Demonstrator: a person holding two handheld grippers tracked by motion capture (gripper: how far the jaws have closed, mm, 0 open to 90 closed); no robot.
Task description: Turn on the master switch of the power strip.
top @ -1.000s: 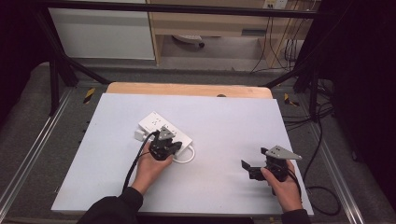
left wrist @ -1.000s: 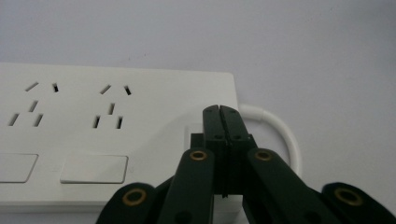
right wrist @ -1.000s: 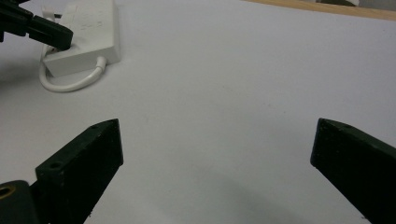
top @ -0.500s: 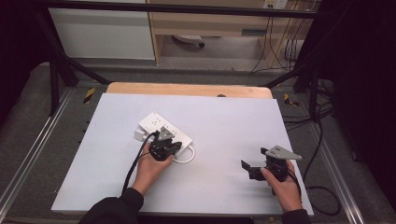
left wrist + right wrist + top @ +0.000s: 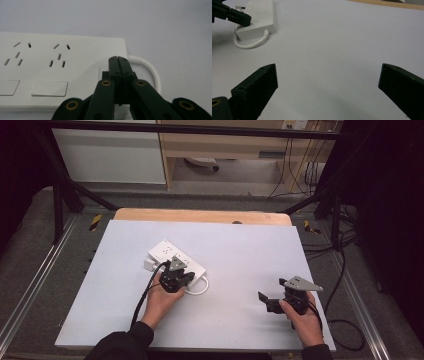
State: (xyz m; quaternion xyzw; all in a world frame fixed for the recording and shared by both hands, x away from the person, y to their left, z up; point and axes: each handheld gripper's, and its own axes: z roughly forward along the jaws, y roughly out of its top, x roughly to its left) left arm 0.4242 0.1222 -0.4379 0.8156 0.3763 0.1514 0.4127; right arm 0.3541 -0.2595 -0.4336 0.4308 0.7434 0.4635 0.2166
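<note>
Nothing has shifted over the last second: the left gripper (image 5: 176, 276) stays with jaws clenched together, empty, over the white power strip's (image 5: 176, 260) cable end mid-desk (image 5: 240, 250), the right gripper (image 5: 280, 301) released wide, so no progress shows

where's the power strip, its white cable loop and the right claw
power strip (image 5: 75, 60), left gripper view, on its flat top face beside the sockets.
white cable loop (image 5: 249, 45), right gripper view, on the bottom of the curve lying on the table.
right claw (image 5: 272, 301), high view, midway between its open tips.
</note>
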